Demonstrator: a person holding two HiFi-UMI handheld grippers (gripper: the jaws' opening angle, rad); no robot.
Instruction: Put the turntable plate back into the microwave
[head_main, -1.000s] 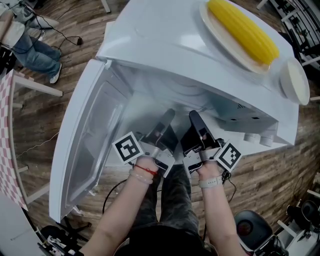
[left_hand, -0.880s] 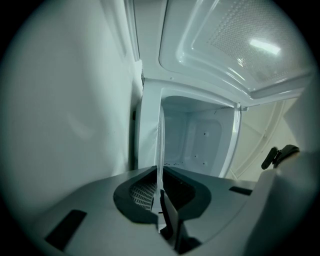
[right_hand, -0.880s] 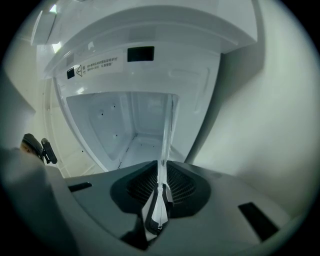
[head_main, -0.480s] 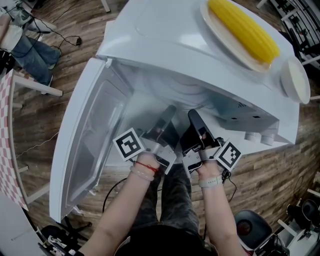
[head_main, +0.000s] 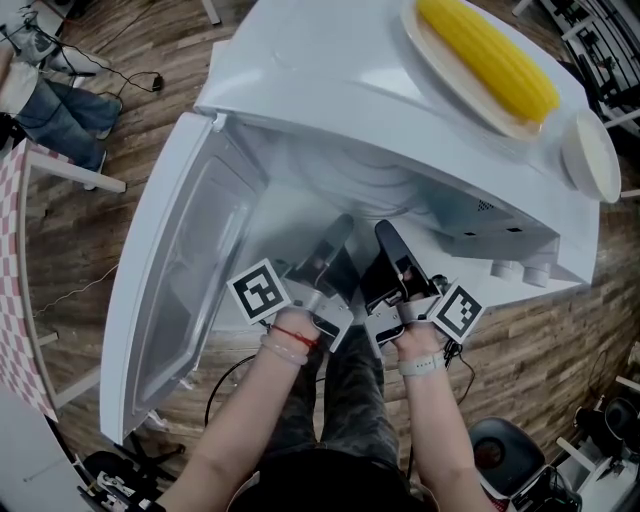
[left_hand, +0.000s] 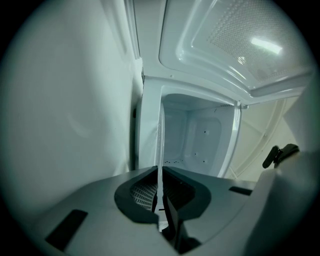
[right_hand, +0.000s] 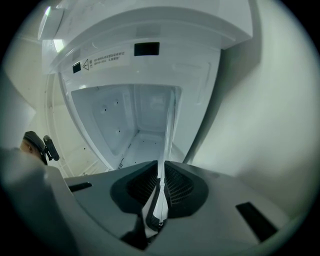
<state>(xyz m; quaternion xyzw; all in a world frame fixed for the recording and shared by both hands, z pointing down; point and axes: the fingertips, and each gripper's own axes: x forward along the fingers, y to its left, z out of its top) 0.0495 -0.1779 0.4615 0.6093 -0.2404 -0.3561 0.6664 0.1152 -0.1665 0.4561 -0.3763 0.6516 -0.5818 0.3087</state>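
The left gripper (left_hand: 160, 200) and right gripper (right_hand: 160, 195) are each pinched to a thin slit on the near rim of the clear glass plate (left_hand: 160, 145). The 2 grips side by side are probably meant to keep the slippery disc from tipping. The plate points toward 12 o'clock into the open microwave (head_main: 330, 90), apparently not yet on its floor, with the door (head_main: 180, 270) swung wide at 9 o'clock for room and the corn (head_main: 490, 60) on top at 1 o'clock.

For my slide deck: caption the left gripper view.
Left gripper clamped on the glass plate by its edge, aimed at the open microwave and its white cavity.
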